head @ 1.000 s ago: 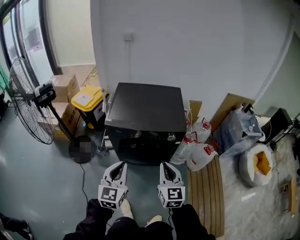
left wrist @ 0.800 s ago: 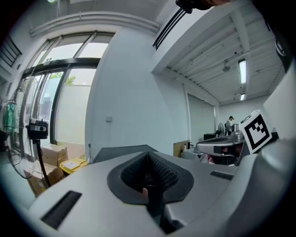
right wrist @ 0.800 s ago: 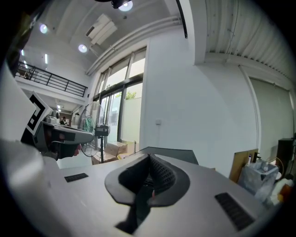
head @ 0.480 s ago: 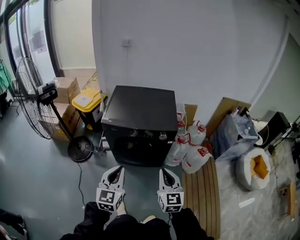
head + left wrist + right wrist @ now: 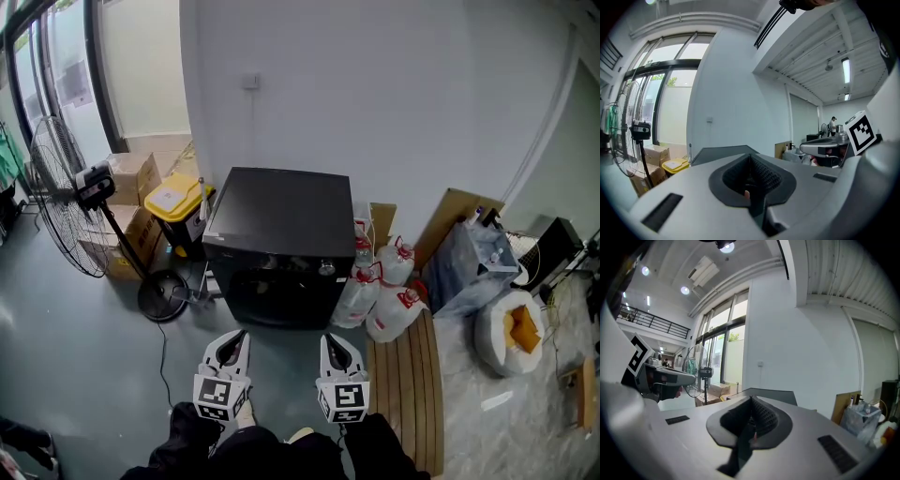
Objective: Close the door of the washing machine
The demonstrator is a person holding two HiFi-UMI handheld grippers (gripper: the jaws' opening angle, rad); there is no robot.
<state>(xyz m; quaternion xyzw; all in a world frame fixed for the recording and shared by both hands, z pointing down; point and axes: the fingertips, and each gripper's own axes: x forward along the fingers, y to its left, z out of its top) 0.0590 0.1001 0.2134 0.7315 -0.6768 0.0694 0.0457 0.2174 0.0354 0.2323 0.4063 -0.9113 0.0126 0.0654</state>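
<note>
Both grippers stand further from the washer [image 5: 286, 211] than a second ago, with a wider strip of floor [image 5: 94, 375] between their tips and its front. Over the last half second nothing has shifted.

Washer: black cabinet on the floor, back to the wall [image 5: 375, 112], straight ahead of the person. The door [image 5: 277, 298] is on the dark front face. No door leaf stands out from the front, so it appears shut and flush, though the front is too dark to make out the latch. Judged from this, the closing is done and nothing is left but to stand clear.

Orientation: the front faces the person, toward the bottom of the head view. The cabinet is close to cubic with no marked long axis. Its broader run lies along the wall.

Left gripper [image 5: 238, 336]: jaws together, nothing between them, level, aimed at the washer, well apart from it. Right gripper [image 5: 330, 339]: the same, jaws fully closed and empty.

Surroundings: yellow bin [image 5: 173, 200] just beside the washer on its left, fan [image 5: 58, 211] further left, jugs [image 5: 380, 300] against its right side, slats [image 5: 408, 394] in front of them.
</note>
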